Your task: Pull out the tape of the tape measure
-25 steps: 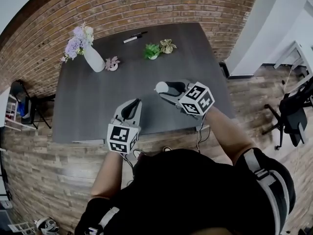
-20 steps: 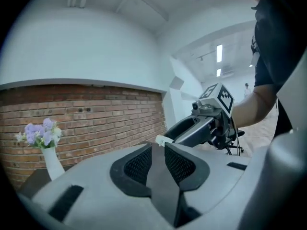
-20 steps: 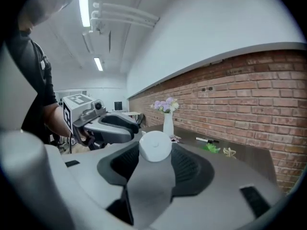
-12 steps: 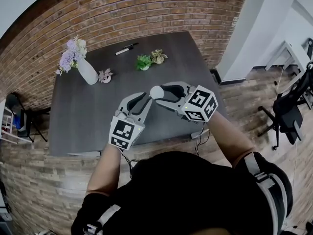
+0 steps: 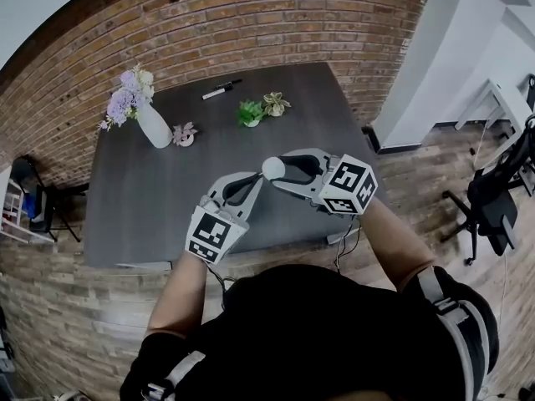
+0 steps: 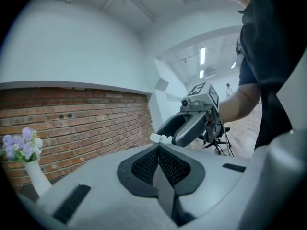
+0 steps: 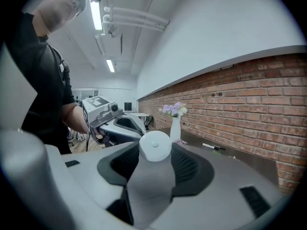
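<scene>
Two grippers meet over the bench with the tape measure between them
The right gripper (image 5: 276, 170) is clamped on the round white tape measure (image 7: 154, 145) and holds it up over the near side of the dark bench (image 5: 167, 199). The left gripper (image 6: 159, 145) has its jaws pressed together on a small white tab (image 6: 160, 138) at their tips, right next to the tape measure. Far back on the bench a white vase (image 5: 155, 127) stands up with purple and white flowers (image 5: 128, 97) in it. A little pink thing (image 5: 185, 134) sits just beside the vase. A green plant (image 5: 249, 111) and a pale plant (image 5: 275, 103) stand side by side; what they stand in is too small to make out. A marker (image 5: 221, 88) lies near the far edge
</scene>
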A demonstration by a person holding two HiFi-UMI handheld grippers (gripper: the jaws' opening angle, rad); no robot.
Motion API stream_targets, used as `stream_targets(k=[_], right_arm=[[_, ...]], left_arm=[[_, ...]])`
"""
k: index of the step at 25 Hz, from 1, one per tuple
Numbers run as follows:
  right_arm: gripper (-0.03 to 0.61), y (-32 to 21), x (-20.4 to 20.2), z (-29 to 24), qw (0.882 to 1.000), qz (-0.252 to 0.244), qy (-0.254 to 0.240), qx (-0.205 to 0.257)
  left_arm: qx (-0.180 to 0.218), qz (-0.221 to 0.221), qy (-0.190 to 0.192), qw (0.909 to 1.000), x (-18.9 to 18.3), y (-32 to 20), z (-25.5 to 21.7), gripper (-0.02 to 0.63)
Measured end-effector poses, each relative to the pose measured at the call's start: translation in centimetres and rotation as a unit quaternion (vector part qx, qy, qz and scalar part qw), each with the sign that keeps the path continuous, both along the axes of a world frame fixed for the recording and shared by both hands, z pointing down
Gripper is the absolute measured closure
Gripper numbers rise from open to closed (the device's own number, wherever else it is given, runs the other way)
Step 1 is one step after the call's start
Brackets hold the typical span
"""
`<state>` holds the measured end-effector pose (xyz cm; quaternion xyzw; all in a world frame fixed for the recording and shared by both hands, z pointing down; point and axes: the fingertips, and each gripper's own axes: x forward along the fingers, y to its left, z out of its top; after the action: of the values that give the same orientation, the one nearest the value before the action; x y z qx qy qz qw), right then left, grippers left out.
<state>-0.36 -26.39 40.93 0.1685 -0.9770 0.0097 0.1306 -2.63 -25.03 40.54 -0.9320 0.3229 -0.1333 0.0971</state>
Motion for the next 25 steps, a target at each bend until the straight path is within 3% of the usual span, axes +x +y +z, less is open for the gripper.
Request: stream_targets(k=[3, 6, 8, 10, 13, 18, 20, 25], right_arm=[[0.370, -1.2, 0.7, -0.1, 1.000, 0.027, -0.011, -0.001], [0.370, -3.5, 3.9, 0.4, 0.996, 0.079, -0.030, -0.019], [0.370, -4.6, 6.9, 0.8, 0.992, 0.115, -0.045, -0.037], [0.370, -5.2, 8.6, 0.6, 0.989, 0.133, -0.055, -0.045], [0.370, -5.1, 7.4, -0.7, 0.991, 0.115, -0.062, -0.036], [0.370, -2.3, 1.4, -2.4, 0.998, 0.039, -0.055, -0.006], [0.370, -1.4, -0.3, -2.6, 0.999, 0.017, -0.048, 0.001], [0.370, -0.1, -2.2, -2.3, 0.999, -0.008, -0.031, 0.006]], left_arm=[[-0.005, -0.053, 0.062, 0.9967, -2.8, -1.0, -0.8, 0.604], [-0.009, -0.143, 0.135, 0.9804, -8.6, -2.4, -2.0, 0.604], [-0.009, -0.196, 0.155, 0.9682, -12.7, -2.5, -2.2, 0.606], [-0.010, -0.222, 0.157, 0.9623, -15.3, -2.2, -2.2, 0.606], [-0.007, -0.203, 0.132, 0.9701, -14.3, -1.7, -2.0, 0.604], [0.010, -0.097, 0.065, 0.9931, -6.2, -0.2, -1.7, 0.595], [0.014, -0.070, 0.055, 0.9959, -4.1, 0.1, -2.0, 0.533], [0.013, -0.055, 0.043, 0.9975, -3.0, 0.3, -1.7, 0.531]])
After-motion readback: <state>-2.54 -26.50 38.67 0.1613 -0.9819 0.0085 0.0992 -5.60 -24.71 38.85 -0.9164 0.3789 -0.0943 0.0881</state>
